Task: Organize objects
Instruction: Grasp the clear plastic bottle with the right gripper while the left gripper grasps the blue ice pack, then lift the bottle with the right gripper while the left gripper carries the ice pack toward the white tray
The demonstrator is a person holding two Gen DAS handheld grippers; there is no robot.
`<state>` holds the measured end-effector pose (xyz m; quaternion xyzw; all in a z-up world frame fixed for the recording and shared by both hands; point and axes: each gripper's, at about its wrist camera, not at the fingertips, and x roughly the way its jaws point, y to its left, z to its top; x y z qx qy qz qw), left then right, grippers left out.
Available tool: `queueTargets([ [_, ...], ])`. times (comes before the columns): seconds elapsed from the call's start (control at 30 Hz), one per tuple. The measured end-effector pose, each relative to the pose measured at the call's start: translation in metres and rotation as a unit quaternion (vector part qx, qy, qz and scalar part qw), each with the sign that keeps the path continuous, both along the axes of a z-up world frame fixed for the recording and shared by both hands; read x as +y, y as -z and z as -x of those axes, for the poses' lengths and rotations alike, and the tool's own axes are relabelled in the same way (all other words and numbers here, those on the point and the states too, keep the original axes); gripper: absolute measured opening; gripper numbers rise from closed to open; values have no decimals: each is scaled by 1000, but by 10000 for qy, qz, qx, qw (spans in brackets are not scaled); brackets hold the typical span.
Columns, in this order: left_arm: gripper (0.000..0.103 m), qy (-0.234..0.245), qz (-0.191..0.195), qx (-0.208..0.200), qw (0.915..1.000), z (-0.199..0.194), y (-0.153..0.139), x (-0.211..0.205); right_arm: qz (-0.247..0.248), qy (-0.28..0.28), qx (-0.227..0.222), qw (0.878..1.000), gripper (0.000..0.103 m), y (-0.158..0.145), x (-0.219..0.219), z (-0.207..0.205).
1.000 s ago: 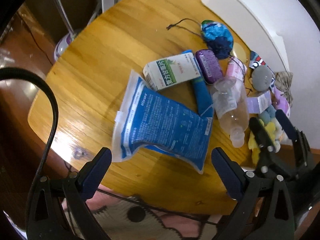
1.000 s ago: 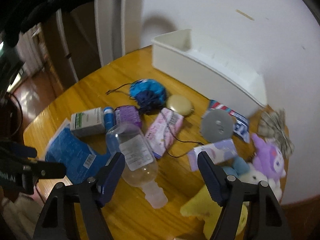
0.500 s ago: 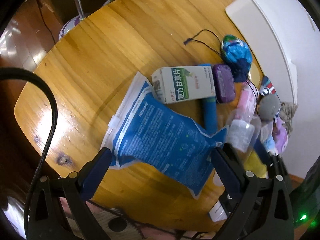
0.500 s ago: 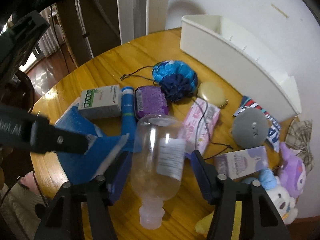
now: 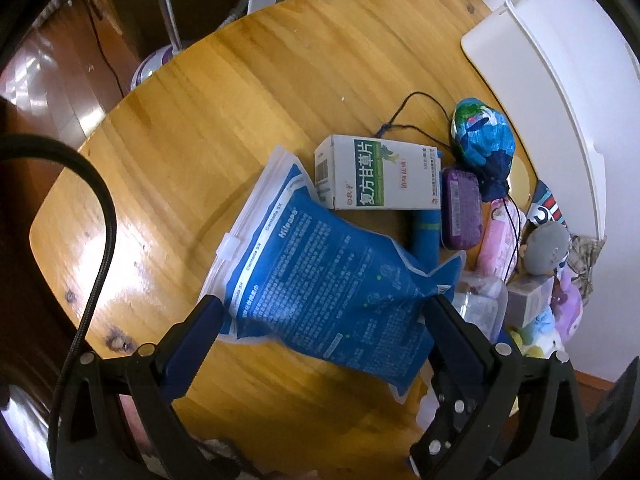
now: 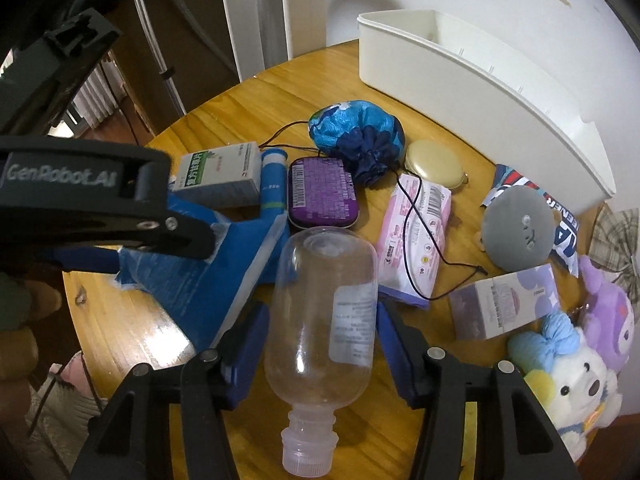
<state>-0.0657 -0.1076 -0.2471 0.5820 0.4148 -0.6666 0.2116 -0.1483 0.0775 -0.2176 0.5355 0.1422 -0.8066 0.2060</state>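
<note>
A blue plastic pouch (image 5: 320,284) lies on the round wooden table (image 5: 208,128). My left gripper (image 5: 320,320) has its jaws around the pouch's near end, and the pouch's right corner looks lifted. It also shows in the right wrist view (image 6: 208,280), with the left gripper's finger (image 6: 120,220) on it. A clear empty bottle (image 6: 324,312) lies cap toward me between the jaws of my right gripper (image 6: 320,344), which touch its sides. A long white bin (image 6: 480,80) stands at the back.
A white and green medicine box (image 5: 376,176), a blue tube (image 5: 424,236), a purple case (image 6: 320,196), a blue drawstring bag (image 6: 356,132), a pink tissue pack (image 6: 416,240), a grey disc (image 6: 516,232), a lilac box (image 6: 504,308) and plush toys (image 6: 580,360) crowd the table's right side.
Both grippers moved forward and down. The left one closed in around the blue pouch. The right one closed in around the clear bottle.
</note>
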Motion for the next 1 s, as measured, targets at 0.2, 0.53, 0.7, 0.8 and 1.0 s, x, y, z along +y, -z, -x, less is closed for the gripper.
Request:
queueTargets([
  [0.2,80,680,793,549,9930,12,-11,5,26,76,-18,10000,56,0,-3,-2],
  [0.53,45,1286,1510,922,9758,1,-32,15,300,395,-215,9985,55,-5,6,-3],
  [0.7,44,1391,1620,1079,9710,-13,-54,30,481,631,-104,9968,55,-21,14,-8],
  [0.8,44,1511,1732,1272,9649,-26,-81,38,560,729,16,9958,55,-35,17,-12],
  [1.0,45,2018,2415,1810,9318,-31,-152,52,772,971,436,9913,55,-89,30,-29],
])
